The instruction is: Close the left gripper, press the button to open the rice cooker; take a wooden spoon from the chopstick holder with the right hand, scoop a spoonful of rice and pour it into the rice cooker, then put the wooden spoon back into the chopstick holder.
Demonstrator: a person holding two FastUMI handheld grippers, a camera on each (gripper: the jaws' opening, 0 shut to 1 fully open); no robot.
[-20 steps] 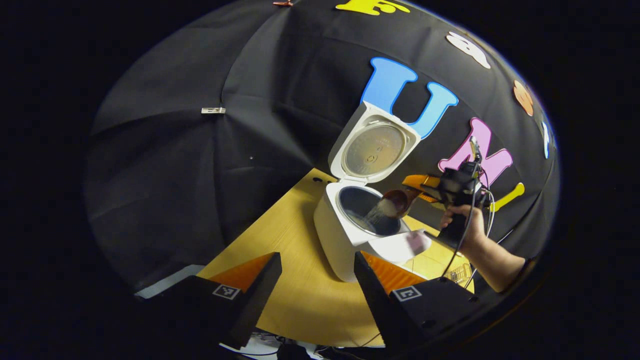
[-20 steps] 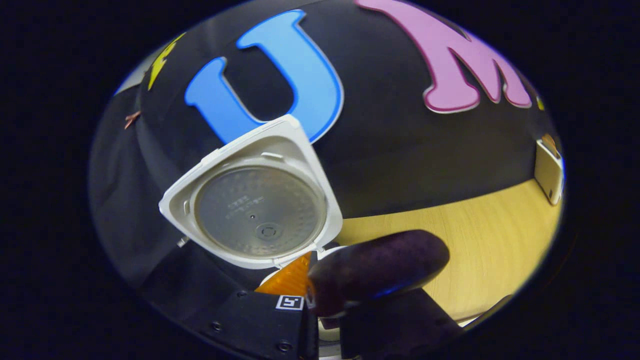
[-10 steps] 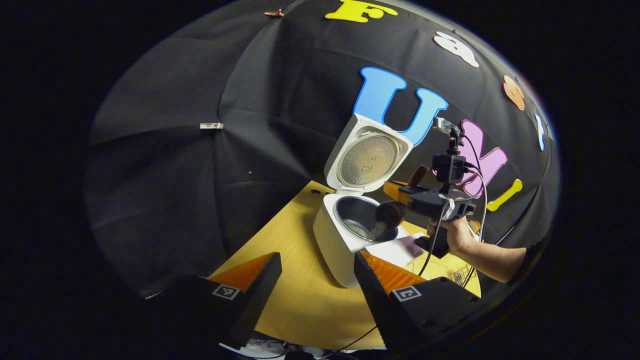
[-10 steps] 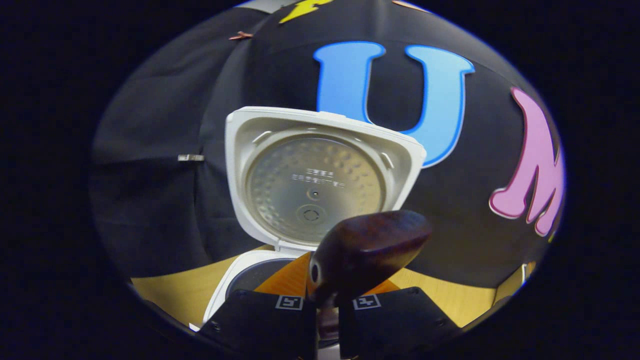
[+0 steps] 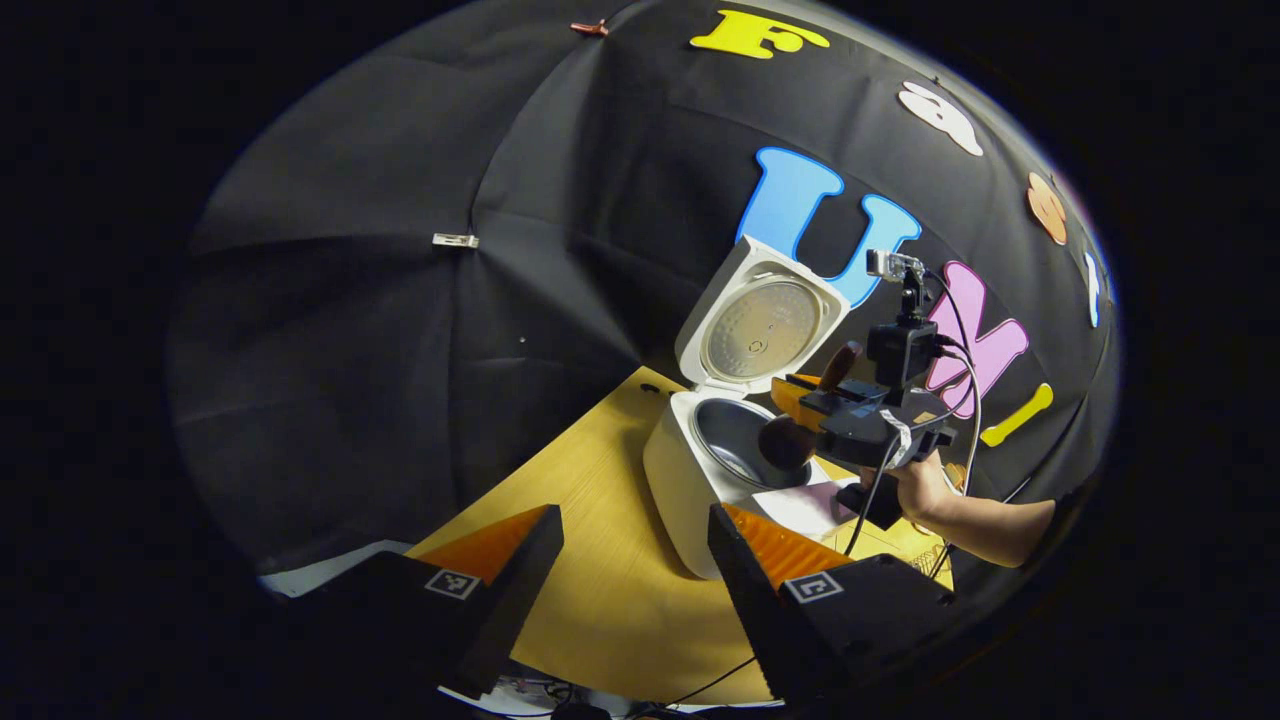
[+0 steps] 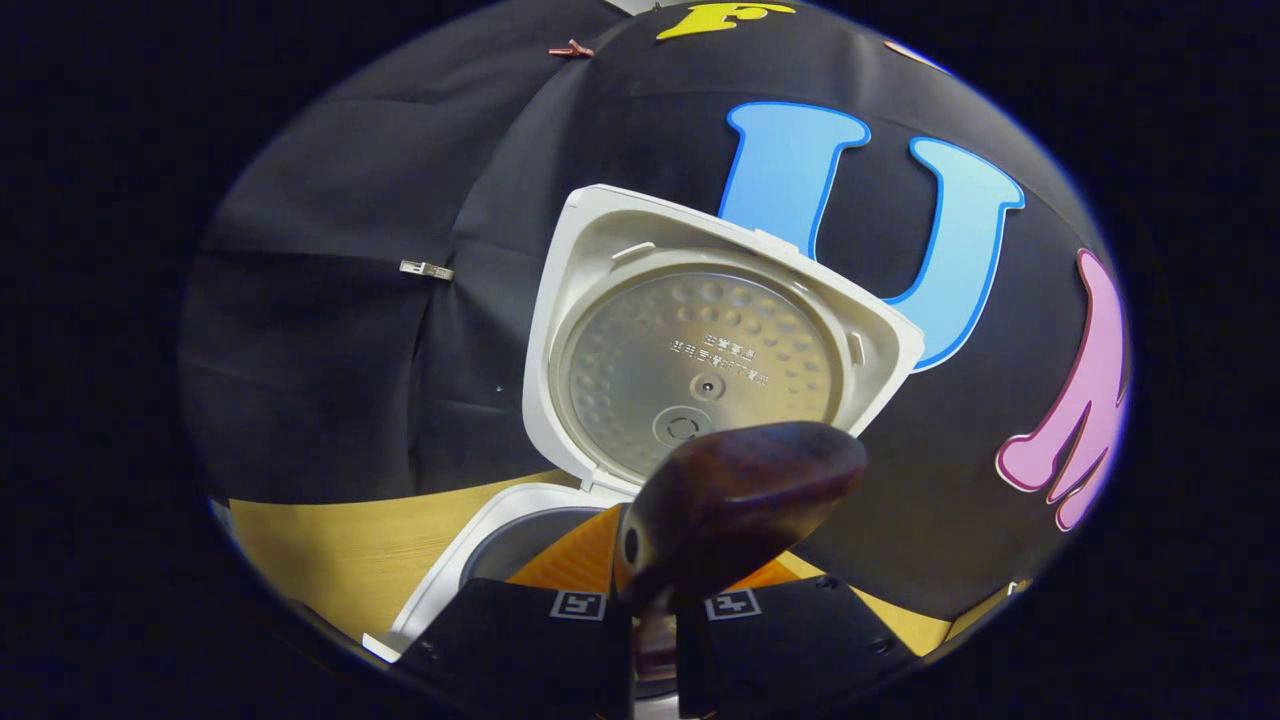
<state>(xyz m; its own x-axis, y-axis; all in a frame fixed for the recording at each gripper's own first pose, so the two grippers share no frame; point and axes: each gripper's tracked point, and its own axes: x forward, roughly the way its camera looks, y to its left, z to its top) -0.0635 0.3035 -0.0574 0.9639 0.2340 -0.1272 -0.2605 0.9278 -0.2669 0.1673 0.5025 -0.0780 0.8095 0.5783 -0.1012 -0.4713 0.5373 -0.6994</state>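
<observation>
Since a second ago the wooden spoon (image 6: 735, 500) has turned from pouring rice to level, its bowl just above the rice cooker (image 5: 700, 480) rim. Right hand-held gripper (image 6: 655, 620) is clamped on the spoon's handle, both fingers pressing it; seen from the left gripper view it sits right of the cooker, held by a hand (image 5: 920, 485). Cooker stands on the counter (image 5: 600, 560), lid (image 6: 700, 350) raised upright. Left hand-held gripper (image 5: 635, 560) hangs in front of the cooker, jaws apart, empty.
</observation>
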